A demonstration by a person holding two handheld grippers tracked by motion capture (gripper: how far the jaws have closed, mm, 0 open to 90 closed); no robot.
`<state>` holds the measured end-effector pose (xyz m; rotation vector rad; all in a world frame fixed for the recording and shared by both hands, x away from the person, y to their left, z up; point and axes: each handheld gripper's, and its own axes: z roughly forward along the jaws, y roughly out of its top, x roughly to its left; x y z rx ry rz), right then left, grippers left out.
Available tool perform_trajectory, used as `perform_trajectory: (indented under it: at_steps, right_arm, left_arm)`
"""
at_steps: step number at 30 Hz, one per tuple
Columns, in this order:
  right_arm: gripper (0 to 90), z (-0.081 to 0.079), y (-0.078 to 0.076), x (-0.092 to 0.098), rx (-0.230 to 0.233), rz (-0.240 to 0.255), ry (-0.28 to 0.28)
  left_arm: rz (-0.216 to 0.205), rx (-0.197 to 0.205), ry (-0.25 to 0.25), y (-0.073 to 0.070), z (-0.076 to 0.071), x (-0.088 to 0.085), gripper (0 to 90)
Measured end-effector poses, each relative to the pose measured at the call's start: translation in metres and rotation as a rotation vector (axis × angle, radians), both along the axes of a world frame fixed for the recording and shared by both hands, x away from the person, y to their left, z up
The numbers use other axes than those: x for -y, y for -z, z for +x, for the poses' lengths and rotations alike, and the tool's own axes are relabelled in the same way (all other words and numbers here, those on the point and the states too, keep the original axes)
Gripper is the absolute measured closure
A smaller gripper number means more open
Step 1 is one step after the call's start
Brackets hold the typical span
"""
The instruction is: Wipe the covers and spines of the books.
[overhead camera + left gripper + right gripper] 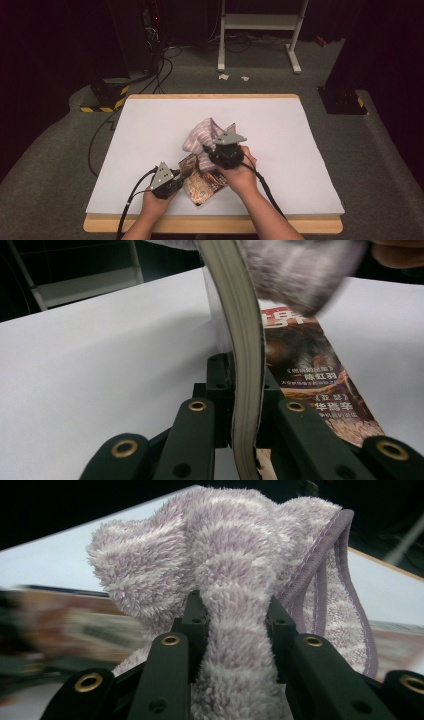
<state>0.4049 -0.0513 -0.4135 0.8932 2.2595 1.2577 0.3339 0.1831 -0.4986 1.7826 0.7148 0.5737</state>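
A fluffy lilac-and-white striped towel [225, 555] with a purple stitched hem is bunched up near the middle of the white tabletop [150, 130], pinched tight in the right gripper [220, 145]. Just beside it, the left gripper [181, 175] clamps a thin glossy brown-covered magazine [247, 365] by its edge. The left gripper view catches white Chinese characters printed on the cover; from the high view that print is unreadable.
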Motion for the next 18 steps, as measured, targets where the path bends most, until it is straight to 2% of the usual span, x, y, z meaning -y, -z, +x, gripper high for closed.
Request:
perform_trajectory:
  at_steps: [5,9,12,14,18]
  right_arm:
    - [70.7,0.039,0.008,0.035,-0.043,-0.008,0.143]
    - [70.8,0.057,0.015,0.052,-0.077,-0.008,0.208]
    - [70.8,0.057,0.015,0.052,-0.078,-0.009,0.205]
    - [70.8,0.05,0.012,0.045,-0.065,-0.014,0.176]
    - [70.8,0.027,0.005,0.021,-0.029,-0.023,0.081]
  left_arm:
    - [0.004,0.003,-0.002,0.0,0.0,0.0,82.9]
    - [0.0,0.001,-0.005,0.0,0.0,0.0,82.9]
    - [-0.001,0.003,-0.003,0.0,0.0,0.0,82.9]
    - [-0.004,0.003,-0.005,0.0,0.0,0.0,82.9]
    - [-0.002,0.002,-0.007,0.0,0.001,-0.001,82.8]
